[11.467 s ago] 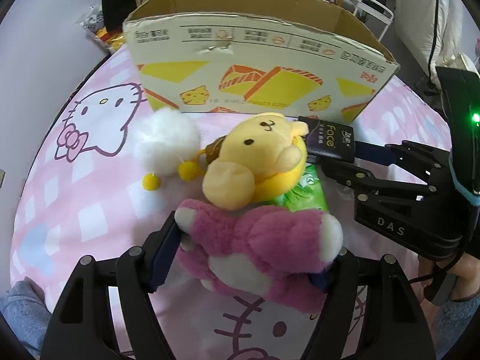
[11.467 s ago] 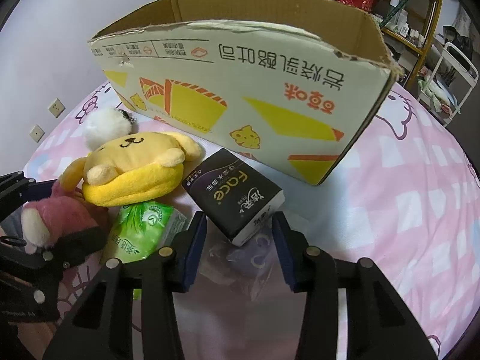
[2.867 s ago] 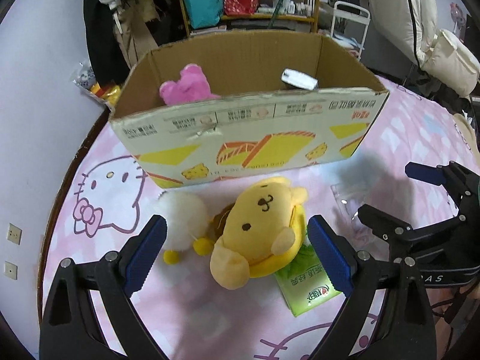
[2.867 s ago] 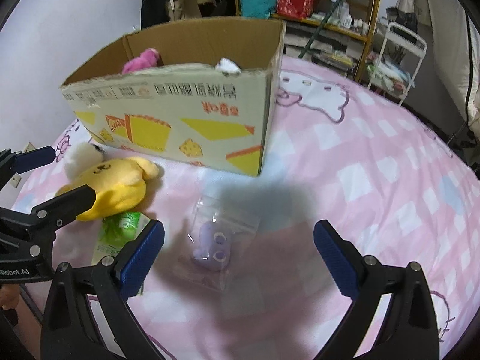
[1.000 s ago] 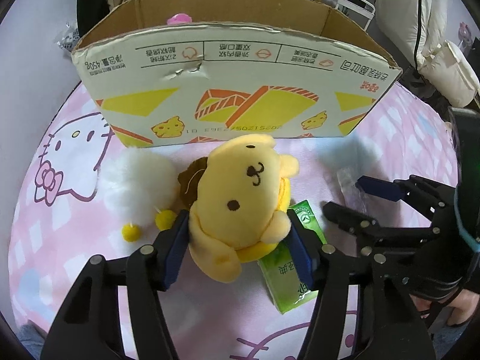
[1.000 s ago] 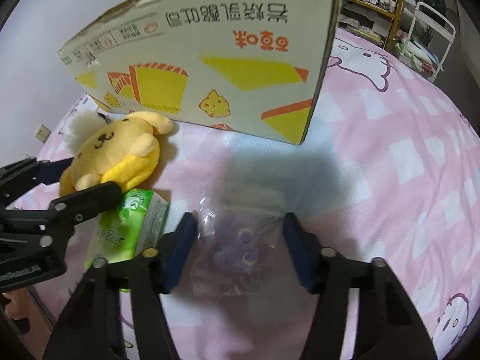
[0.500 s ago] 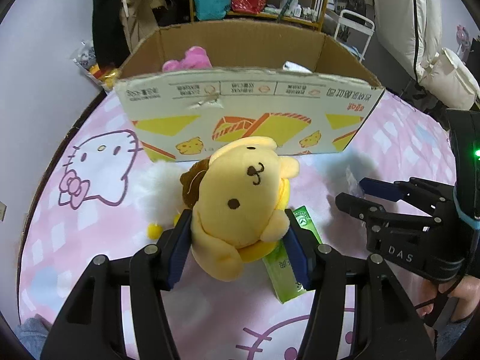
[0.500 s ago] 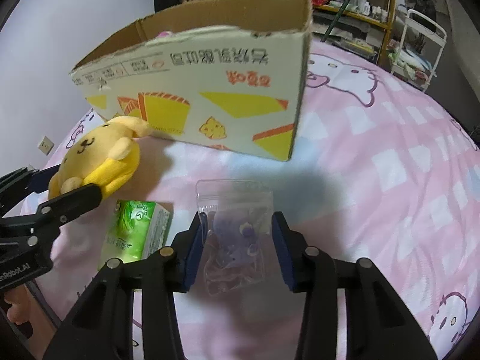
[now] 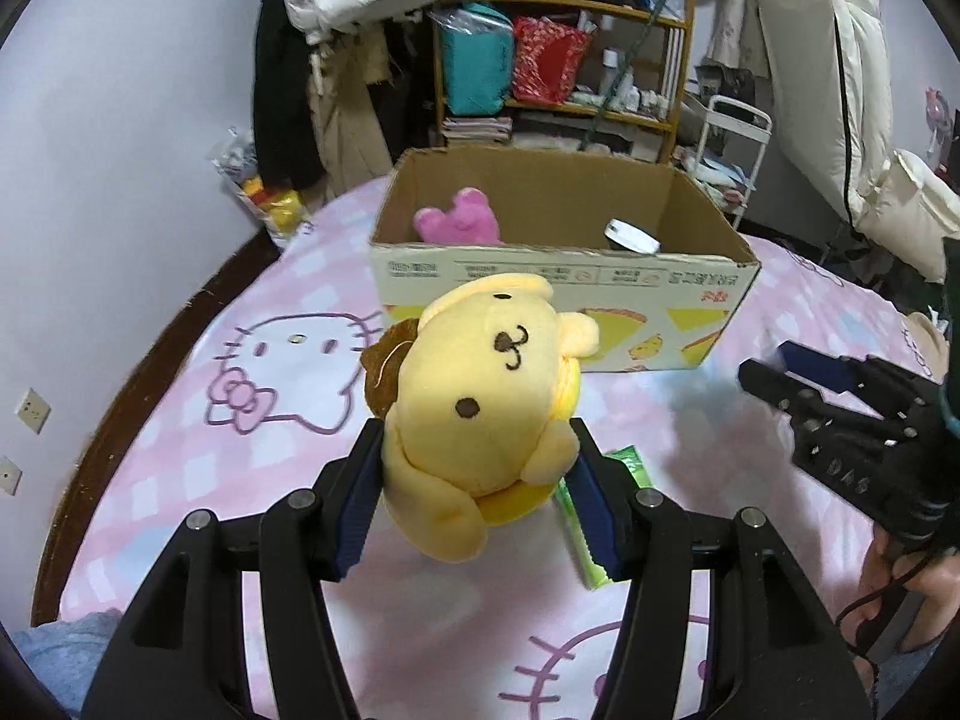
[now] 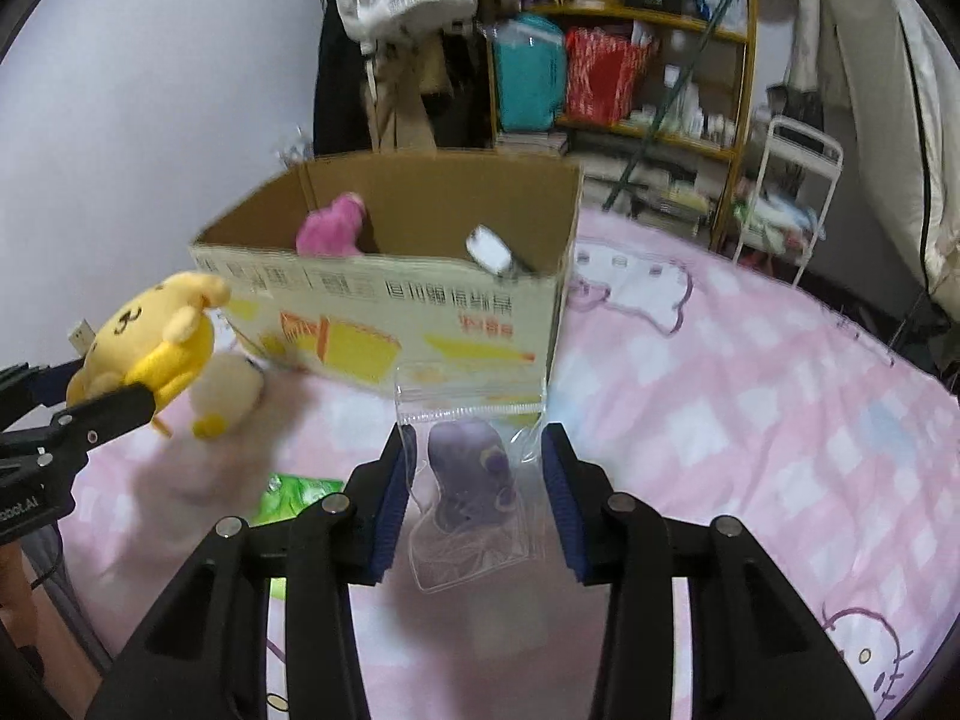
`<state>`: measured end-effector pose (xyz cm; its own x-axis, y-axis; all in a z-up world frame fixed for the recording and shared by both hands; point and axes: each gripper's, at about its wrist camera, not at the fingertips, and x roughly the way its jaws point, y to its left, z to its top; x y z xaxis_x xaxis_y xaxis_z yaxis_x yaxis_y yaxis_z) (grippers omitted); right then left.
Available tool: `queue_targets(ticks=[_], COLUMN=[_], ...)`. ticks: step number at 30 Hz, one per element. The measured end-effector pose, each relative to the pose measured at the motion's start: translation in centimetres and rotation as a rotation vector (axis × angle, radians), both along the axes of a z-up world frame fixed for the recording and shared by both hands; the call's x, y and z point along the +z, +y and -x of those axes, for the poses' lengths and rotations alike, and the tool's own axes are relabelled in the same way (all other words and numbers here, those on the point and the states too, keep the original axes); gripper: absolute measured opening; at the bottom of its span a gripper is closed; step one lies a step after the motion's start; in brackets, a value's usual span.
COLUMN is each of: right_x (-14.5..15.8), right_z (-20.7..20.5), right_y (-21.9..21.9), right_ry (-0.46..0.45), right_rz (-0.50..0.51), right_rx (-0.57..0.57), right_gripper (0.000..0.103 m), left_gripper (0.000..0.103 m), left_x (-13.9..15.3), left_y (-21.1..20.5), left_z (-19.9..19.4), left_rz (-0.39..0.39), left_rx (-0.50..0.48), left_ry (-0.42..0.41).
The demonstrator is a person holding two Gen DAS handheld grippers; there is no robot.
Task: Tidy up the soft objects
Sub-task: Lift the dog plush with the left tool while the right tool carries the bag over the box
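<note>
Yellow plush, a round-faced dog toy (image 9: 486,396), is sitting clamped between the blue pads of the left gripper (image 9: 477,495), held clear above the pink cartoon-cat bedspread (image 9: 180,456) in the left wrist view, its brown cap at 10 o'clock of its face. Peeking out just behind the toy at its 4 o'clock is the edge of a green tissue pack (image 9: 579,516), lying on the cover. At 12 o'clock beyond the toy, an open cardboard box (image 9: 558,294) is standing on the bed, holding a pink plush (image 9: 459,225) toward its left end and a small white-ended item (image 9: 630,235) toward its right. At 3 o'clock of the same view, the right gripper (image 9: 774,369) is reaching in from the frame edge. In the right wrist view, the left gripper is showing at 9 o'clock with the yellow toy, and a white fluffy plush (image 10: 231,387) with yellow feet is hanging just below the toy, close to the box's front wall. At centre, the right gripper's jaws are pressing together on a clear zip bag (image 10: 471,468) containing a purple soft toy (image 10: 474,474), the bag lifted off the bedspread in front of the box's near right corner.
</note>
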<state>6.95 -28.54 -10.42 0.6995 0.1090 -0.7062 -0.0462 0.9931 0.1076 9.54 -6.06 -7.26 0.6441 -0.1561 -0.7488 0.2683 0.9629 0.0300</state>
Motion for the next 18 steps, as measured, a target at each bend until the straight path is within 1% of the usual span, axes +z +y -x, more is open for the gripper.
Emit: queue_targets(ticks=[2,5,8,12,18], right_x=[0.6,1.7,3.1,4.9,7.5], right_z=[0.4,0.8,1.5,1.8,1.8], right_y=[-0.1,-0.2,0.2,0.5,0.6], right_ry=[-0.026,-0.067,-0.116,-0.186,-0.266], right_rz=[-0.005,-0.011,-0.014,-0.021,-0.014], right_rx=[-0.002,-0.001,0.001,0.004,0.005], right_gripper=[0.045,0.045,0.045,0.045,0.045], left_gripper=[0.057,0.057,0.057,0.057,0.057], left_x=[0.7,2.2,4.1,6.4,8.7], left_y=[0.3,0.7,1.2,1.4,1.4], left_z=[0.5,1.5,2.5,3.5,4.2], left_rz=[-0.004,-0.002,0.019,0.022,0.03], left_rx=[0.013,0.035,0.062,0.06,0.054], left_ry=[-0.031,-0.107,-0.184,-0.283,-0.397])
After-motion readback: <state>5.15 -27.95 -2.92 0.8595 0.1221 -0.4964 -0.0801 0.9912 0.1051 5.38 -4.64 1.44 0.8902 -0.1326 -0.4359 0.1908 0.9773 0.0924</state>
